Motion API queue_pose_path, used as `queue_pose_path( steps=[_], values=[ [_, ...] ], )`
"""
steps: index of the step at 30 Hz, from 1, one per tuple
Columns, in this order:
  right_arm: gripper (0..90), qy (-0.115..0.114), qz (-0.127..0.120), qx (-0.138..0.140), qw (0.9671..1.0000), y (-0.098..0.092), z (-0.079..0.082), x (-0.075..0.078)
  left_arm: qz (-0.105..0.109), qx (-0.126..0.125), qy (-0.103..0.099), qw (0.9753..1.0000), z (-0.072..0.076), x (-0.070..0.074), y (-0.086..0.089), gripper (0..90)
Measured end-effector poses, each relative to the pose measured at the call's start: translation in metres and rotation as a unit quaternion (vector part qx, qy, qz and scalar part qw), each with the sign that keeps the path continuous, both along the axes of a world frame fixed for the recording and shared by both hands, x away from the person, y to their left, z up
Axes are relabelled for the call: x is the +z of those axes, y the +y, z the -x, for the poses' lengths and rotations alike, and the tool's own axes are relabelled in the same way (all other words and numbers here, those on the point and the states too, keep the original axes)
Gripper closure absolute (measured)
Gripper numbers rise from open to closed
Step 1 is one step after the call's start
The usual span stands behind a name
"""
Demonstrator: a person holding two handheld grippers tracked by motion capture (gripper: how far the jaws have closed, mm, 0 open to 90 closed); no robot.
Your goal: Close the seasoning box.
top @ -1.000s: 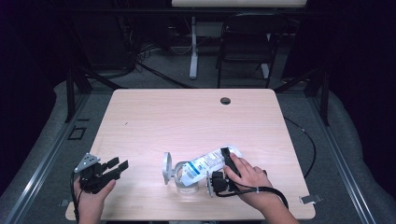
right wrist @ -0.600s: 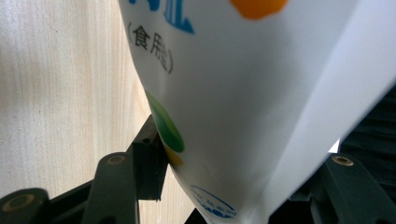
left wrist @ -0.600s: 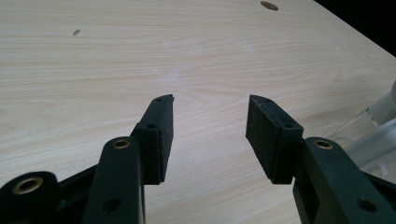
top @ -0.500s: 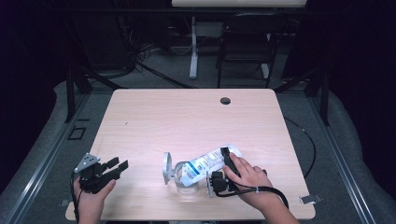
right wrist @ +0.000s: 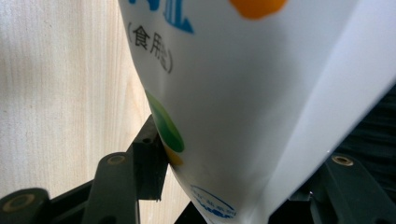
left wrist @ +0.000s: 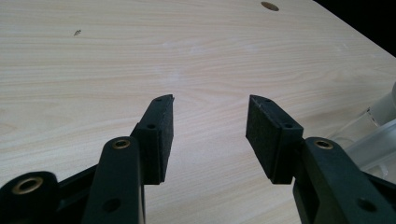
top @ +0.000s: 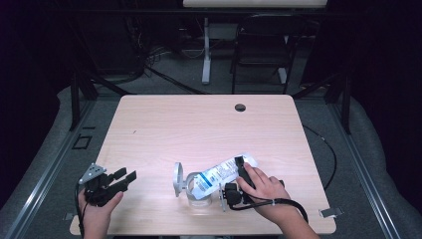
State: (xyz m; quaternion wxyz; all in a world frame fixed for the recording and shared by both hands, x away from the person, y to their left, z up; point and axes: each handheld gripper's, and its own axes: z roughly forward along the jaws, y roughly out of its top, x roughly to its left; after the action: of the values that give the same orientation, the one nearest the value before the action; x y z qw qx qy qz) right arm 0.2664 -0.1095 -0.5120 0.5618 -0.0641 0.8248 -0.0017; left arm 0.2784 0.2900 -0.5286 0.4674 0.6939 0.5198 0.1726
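A white bag (top: 222,172) with blue print lies tilted, its lower end at the mouth of a clear glass jar (top: 197,193) near the table's front edge. The jar's hinged lid (top: 177,178) stands open on its left side. My right gripper (top: 240,170) is shut on the bag's upper part; in the right gripper view the bag (right wrist: 243,93) is squeezed between the jaws of that gripper (right wrist: 233,186). My left gripper (top: 124,175) rests at the front left of the table, open and holding nothing (left wrist: 210,116). The jar's clear edge (left wrist: 378,126) shows to its right.
The light wooden table (top: 199,129) has a round cable hole (top: 240,107) near its far edge. Beyond the table stand a chair (top: 261,45) and a white desk leg (top: 205,50) on a dark floor.
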Motion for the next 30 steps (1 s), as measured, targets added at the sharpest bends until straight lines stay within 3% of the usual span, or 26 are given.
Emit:
queue_pose_path(
  steps=[2,30],
  values=[
    [44.8,0.000,-0.007,0.003,1.0000,-0.0003,-0.0004,-0.0013,0.000,0.000,0.000,1.0000,0.0000,0.0000,0.0001,51.9],
    [45.3,-0.008,0.015,0.000,0.9999,0.0030,0.0022,0.0027,0.002,0.003,-0.001,1.0000,-0.0002,-0.0010,0.0012,52.0]
  ],
)
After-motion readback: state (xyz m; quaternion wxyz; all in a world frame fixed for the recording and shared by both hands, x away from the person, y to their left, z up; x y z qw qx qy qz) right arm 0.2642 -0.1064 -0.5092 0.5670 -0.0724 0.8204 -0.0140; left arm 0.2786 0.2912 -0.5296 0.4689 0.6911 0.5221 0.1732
